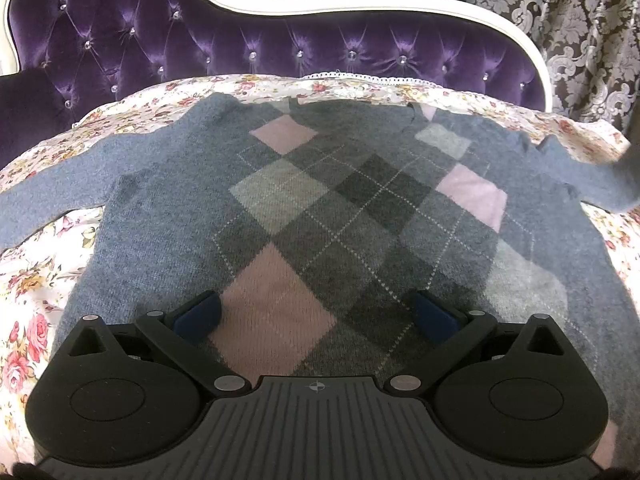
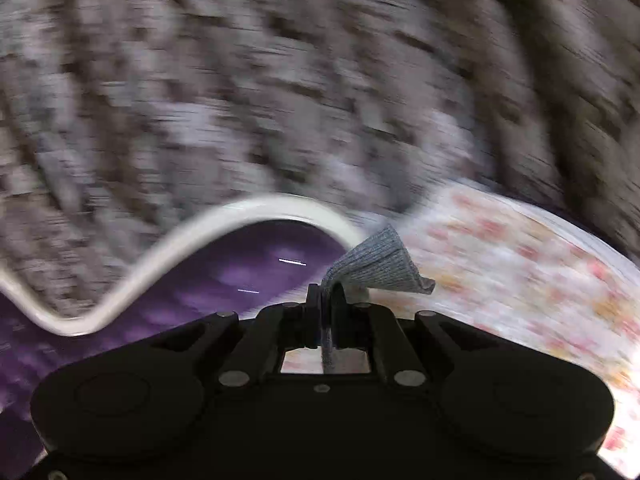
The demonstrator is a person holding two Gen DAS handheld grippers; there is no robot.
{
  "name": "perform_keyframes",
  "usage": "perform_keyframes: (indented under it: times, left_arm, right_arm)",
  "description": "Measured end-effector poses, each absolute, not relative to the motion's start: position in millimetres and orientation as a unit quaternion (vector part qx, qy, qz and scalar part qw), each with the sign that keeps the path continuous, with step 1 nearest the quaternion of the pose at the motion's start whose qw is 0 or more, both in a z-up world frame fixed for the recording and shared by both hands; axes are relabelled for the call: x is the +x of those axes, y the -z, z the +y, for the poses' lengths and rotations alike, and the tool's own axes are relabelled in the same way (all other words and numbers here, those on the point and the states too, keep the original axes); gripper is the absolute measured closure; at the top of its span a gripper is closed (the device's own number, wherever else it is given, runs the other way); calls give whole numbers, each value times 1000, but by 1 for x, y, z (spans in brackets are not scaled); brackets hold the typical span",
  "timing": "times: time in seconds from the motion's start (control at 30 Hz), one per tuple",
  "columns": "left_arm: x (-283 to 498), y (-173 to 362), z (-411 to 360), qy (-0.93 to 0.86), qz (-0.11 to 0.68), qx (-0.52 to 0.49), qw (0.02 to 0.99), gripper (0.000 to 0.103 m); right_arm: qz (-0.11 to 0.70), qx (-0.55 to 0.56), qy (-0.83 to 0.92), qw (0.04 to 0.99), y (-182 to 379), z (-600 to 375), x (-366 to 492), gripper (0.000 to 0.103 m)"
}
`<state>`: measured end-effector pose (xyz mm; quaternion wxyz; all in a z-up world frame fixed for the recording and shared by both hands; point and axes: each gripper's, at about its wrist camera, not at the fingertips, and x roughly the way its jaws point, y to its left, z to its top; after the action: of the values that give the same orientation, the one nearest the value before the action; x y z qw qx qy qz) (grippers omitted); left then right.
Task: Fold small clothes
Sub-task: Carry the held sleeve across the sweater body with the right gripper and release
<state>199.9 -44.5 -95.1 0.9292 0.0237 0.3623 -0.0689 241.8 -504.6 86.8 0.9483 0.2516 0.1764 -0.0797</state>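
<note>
A small blue-grey sweater (image 1: 168, 216) with a pink and grey argyle front lies spread flat on the flowered bed cover (image 1: 44, 280), neck away from me, sleeves out to both sides. My left gripper (image 1: 316, 312) is open and empty, hovering over the sweater's lower front, fingers wide apart. My right gripper (image 2: 327, 292) is shut on the ribbed cuff of the sweater's right sleeve (image 2: 376, 268), which fans out above the jaws. The right wrist view is heavily blurred. In the left wrist view that sleeve (image 1: 592, 184) runs off the right edge.
A purple tufted headboard (image 1: 240, 44) with a white curved frame stands behind the bed, also in the right wrist view (image 2: 240, 276). Grey damask curtains (image 1: 560, 20) hang behind it. The flowered cover (image 2: 520, 264) extends to the right.
</note>
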Motion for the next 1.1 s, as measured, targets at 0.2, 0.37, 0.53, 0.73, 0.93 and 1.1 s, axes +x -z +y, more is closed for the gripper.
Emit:
perform_keyframes:
  times: [0.2,0.37,0.53,0.73,0.93,1.1]
  left_arm:
    - [200,95,-43,70,361,20,930,0]
    - [199,95,-42,71,359,17,930,0]
    - [199,95,-40,72,359,15,931,0]
    - [198,95,-40,72,361,15,930,0]
    - [197,96,-41,71,360,18,930,0]
    - [198,95,-41,72,361,18,930,0]
  right_arm:
    - [193,203,-60,958,-135,-385,283,91]
    - [233,175,-167,942,-118,-270,314,91]
    - [289,157,-232,915,-65,-182,335,91]
    - [343,129,-273,889,-2,-127,343,83]
    - [325,175,-254,894,3,-161,328,46]
    - [318,173,-196,911,5,-210,305,46]
